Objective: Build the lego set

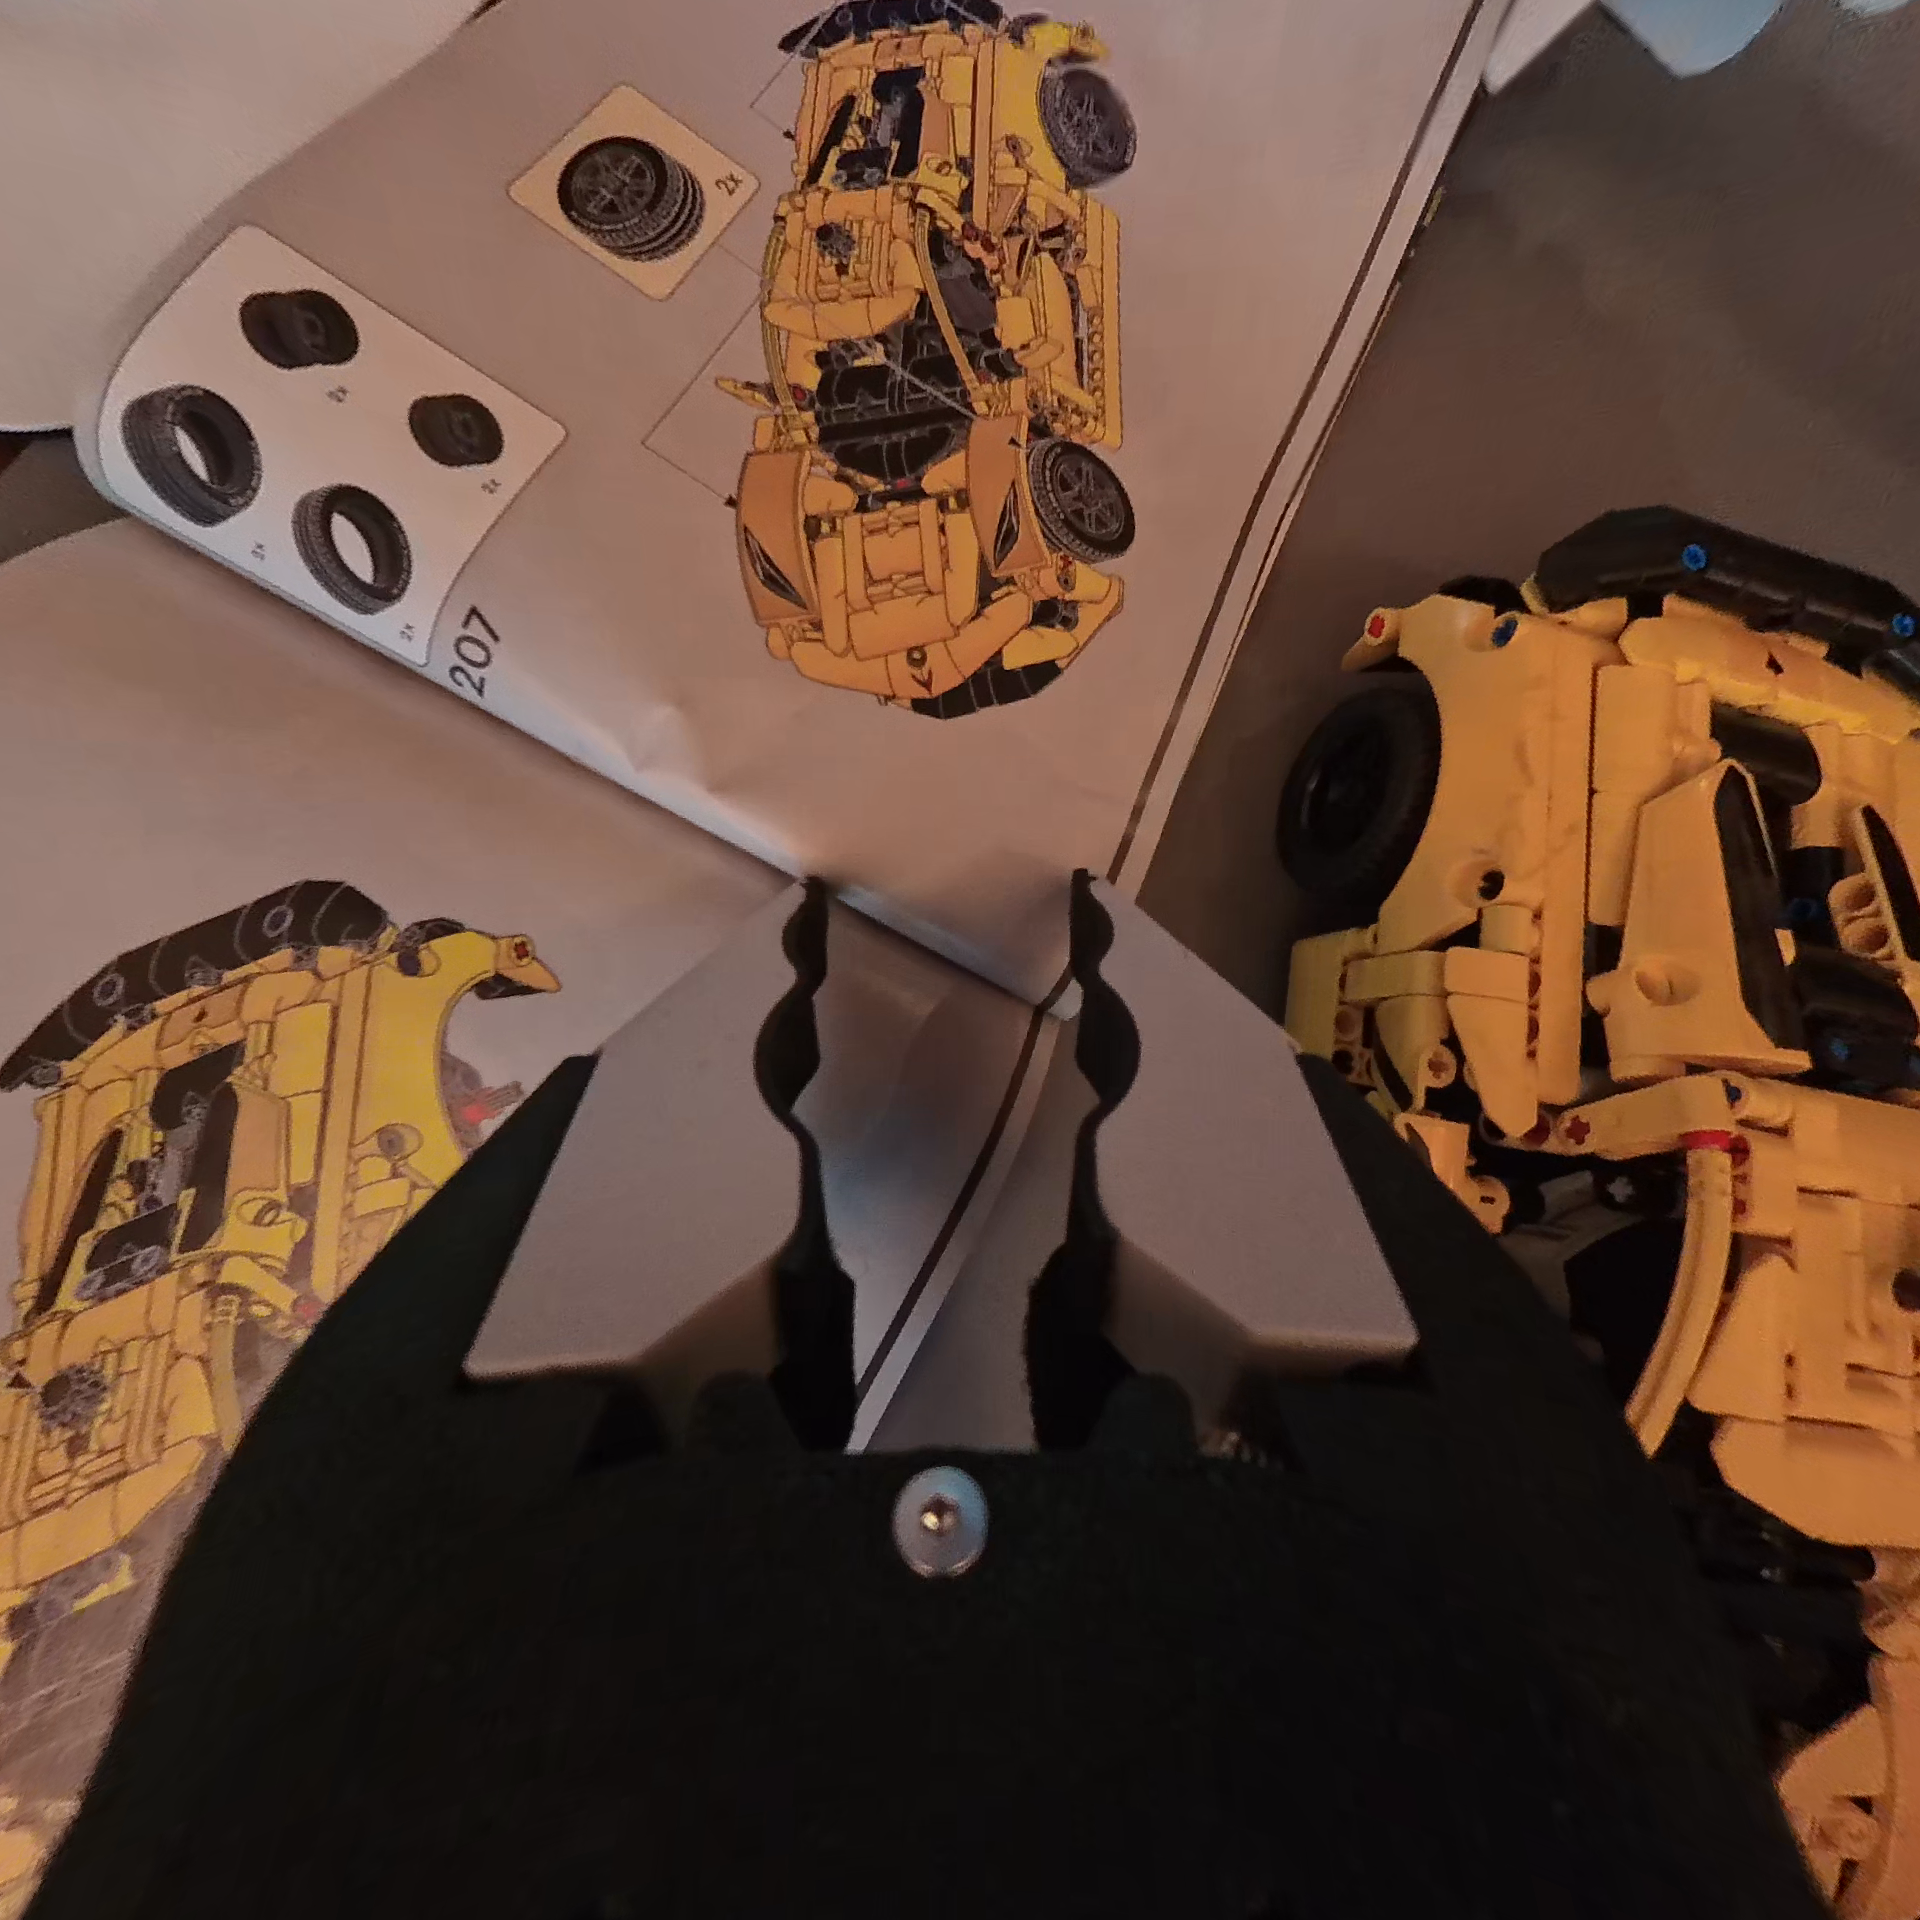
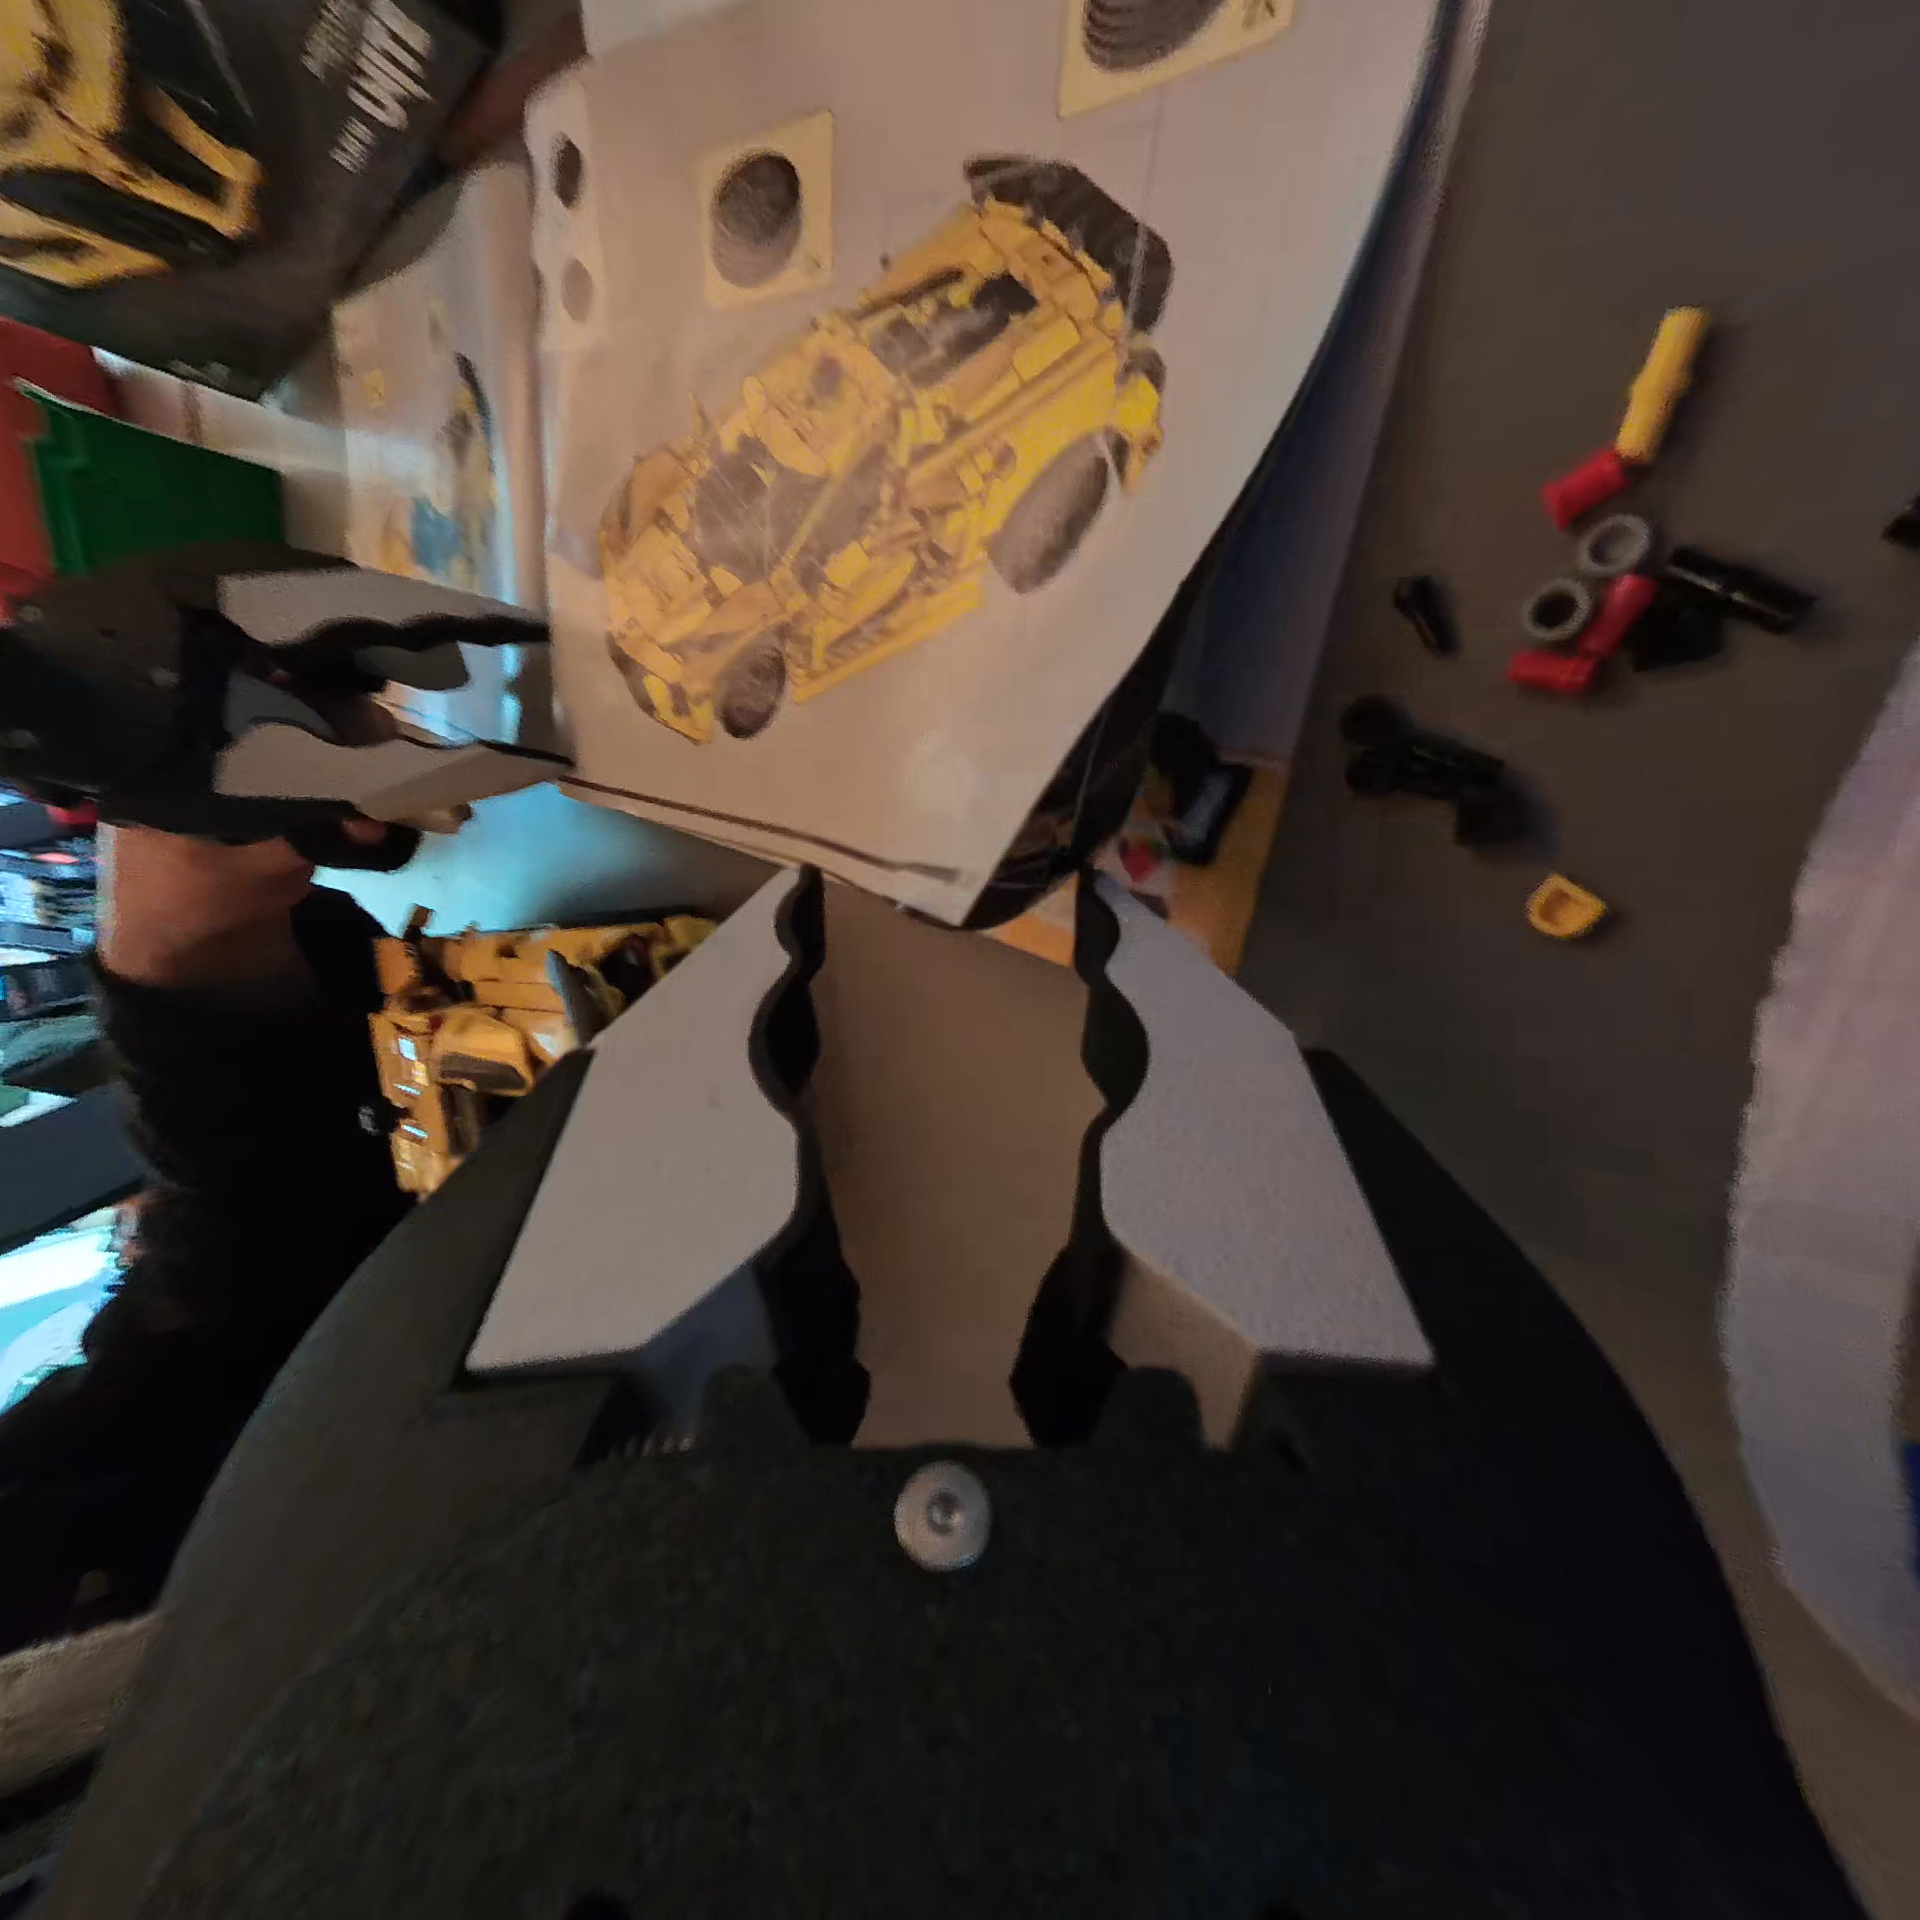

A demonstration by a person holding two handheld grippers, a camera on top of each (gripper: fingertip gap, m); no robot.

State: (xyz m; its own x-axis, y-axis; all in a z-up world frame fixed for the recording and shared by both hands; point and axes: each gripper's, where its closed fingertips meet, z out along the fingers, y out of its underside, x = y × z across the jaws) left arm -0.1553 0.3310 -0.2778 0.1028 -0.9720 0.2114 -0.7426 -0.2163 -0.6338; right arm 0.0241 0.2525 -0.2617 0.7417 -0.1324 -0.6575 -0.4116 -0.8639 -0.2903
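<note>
The instruction booklet (image 1: 623, 727) lies open, showing drawings of a yellow car and black tyres. My left gripper (image 1: 945, 883) is open, with the booklet's corner lying between its fingers. The built yellow lego car (image 1: 1621, 935), with a black wheel, lies just right of it. In the right wrist view a booklet page (image 2: 883, 675) stands lifted and curved. My right gripper (image 2: 945, 878) is open with its tips at the page's lower corner. The left gripper (image 2: 556, 696) shows at the page's left edge. The car (image 2: 488, 1029) lies below it.
Loose red, grey, black and yellow pieces (image 2: 1621, 582) and a small yellow piece (image 2: 1566, 906) lie on the grey table (image 2: 1558, 208) to the right. The dark set box (image 2: 208, 156) is at top left. A dark sleeve (image 2: 229, 1039) is behind the left gripper. A blurred white object (image 2: 1849, 1143) is at right. About 20 cm separates my left fingertips from my right.
</note>
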